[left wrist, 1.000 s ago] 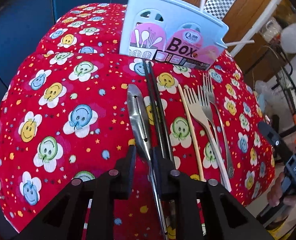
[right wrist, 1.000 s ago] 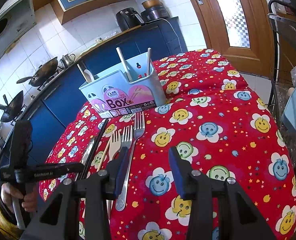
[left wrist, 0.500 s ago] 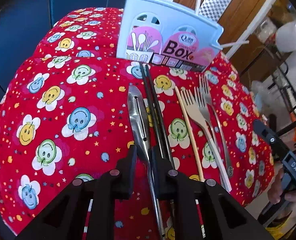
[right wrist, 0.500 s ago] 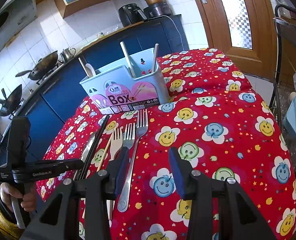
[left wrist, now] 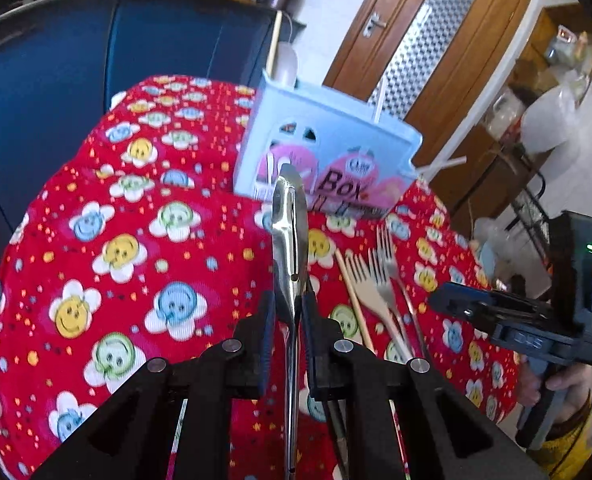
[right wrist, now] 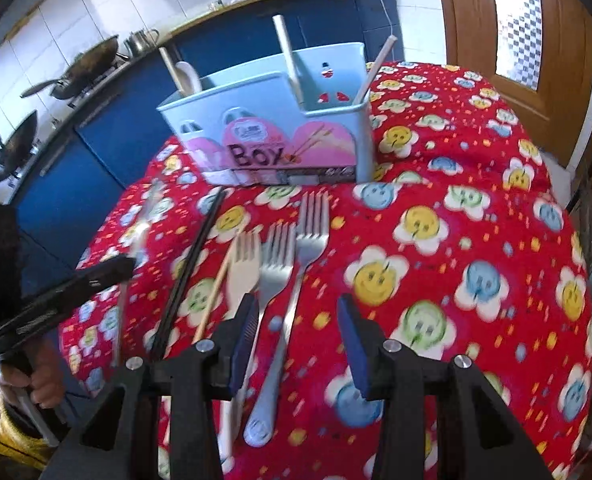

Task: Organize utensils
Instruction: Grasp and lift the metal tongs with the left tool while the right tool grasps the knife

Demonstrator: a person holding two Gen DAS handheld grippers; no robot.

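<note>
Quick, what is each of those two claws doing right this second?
Left gripper: shut on the metal tongs, lifted off the tablecloth.
Right gripper: open, holding nothing, above the forks.

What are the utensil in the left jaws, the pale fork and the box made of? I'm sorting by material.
Held utensil: polished metal, judging by mirror-like glints. Pale fork: matte cream, probably wood or plastic. Utensil box: smooth light-blue moulded plastic, apparently.

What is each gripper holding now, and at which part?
Left gripper grips the metal utensil partway along its handle, lifted off the cloth. Right gripper is open, holding nothing.
</note>
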